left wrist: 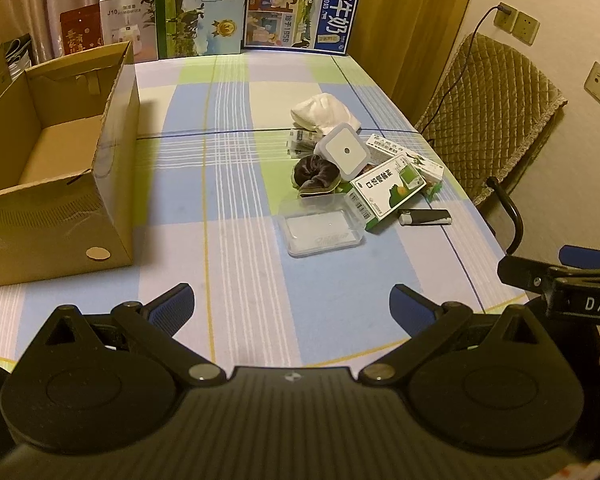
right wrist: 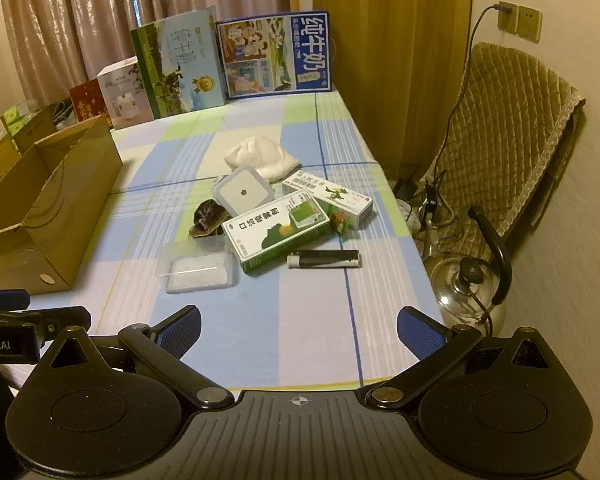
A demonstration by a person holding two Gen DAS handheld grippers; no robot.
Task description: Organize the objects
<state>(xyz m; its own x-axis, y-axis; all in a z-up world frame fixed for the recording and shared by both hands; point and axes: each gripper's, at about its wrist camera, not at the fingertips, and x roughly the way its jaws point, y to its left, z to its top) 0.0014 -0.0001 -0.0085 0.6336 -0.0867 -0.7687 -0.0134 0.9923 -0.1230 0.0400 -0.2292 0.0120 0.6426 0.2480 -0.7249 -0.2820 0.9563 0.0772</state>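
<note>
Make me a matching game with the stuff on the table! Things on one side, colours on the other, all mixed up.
Things:
1. scrunchie
2. cloth
3. medicine box
4. cardboard box

Colours:
A. brown
B. green and white
C. dark, almost black
D. white

Pairs: 1-C, 2-D, 3-B, 4-A

Looking from the near table edge toward the far curtains, side by side, sharing the central pile and cardboard box.
</note>
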